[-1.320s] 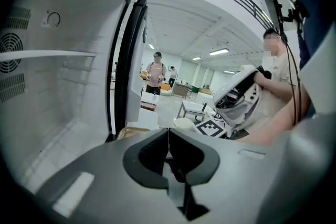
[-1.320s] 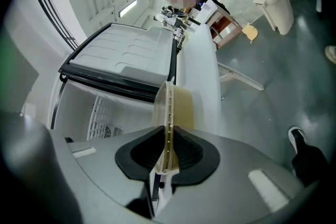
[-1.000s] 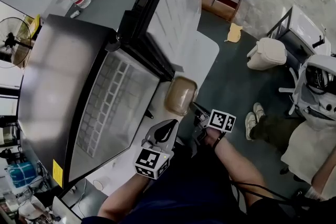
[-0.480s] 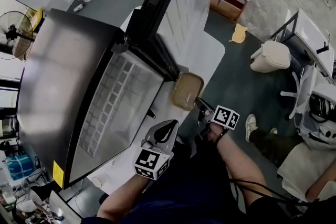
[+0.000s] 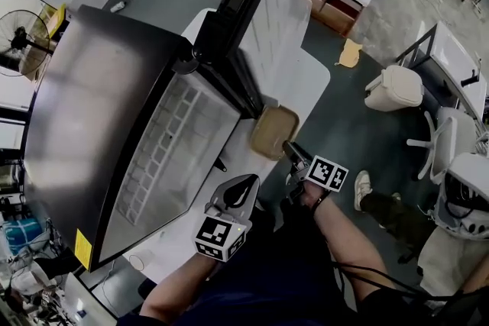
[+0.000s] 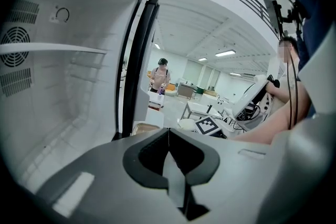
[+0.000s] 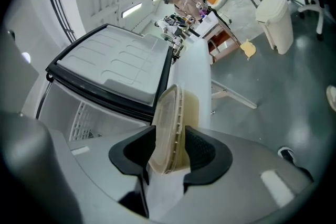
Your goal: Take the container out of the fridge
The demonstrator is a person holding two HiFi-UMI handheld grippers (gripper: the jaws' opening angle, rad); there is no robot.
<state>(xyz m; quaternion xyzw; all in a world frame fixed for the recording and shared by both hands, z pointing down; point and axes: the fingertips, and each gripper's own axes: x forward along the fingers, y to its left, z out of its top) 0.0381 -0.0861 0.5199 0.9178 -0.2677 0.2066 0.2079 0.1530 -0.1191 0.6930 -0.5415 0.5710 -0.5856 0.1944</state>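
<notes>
The container [image 5: 273,132] lies on the white table's [image 5: 309,84] near edge, just right of the fridge door [image 5: 263,27] (open floor farther right). The right gripper's [image 5: 289,151] fingers, just opening, stand released around its rim. The left gripper's [image 5: 248,183] fingers are clenched and empty.

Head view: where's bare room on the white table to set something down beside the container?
Bare: the white table beyond the container, between the open fridge door and the table's floor-side edge. Crowded: near the fridge mouth, where the container sits.
</notes>
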